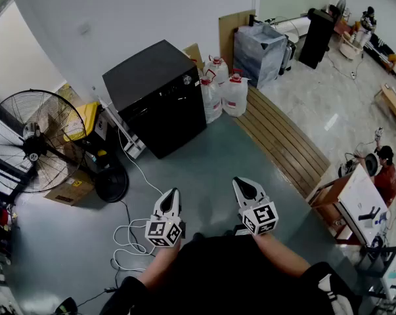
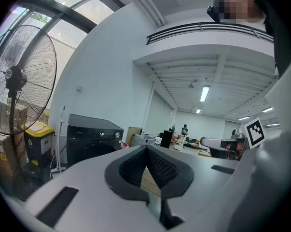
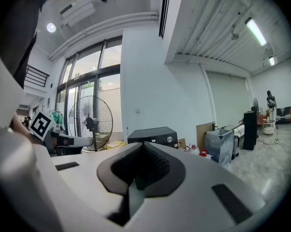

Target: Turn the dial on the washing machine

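Cable (image 1: 143,174) lies between washing machine (image 1: 159,97) and my left gripper (image 1: 173,193) and right gripper (image 1: 242,184), both closed, empty; fan (image 1: 33,140), water jugs (image 1: 224,94) flank it.

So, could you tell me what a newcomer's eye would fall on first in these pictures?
The black washer against the white wall draws the eye first, with a big fan left of it and water jugs on its other side. In the foreground, the left gripper and right gripper are both shut and empty, well short of it.
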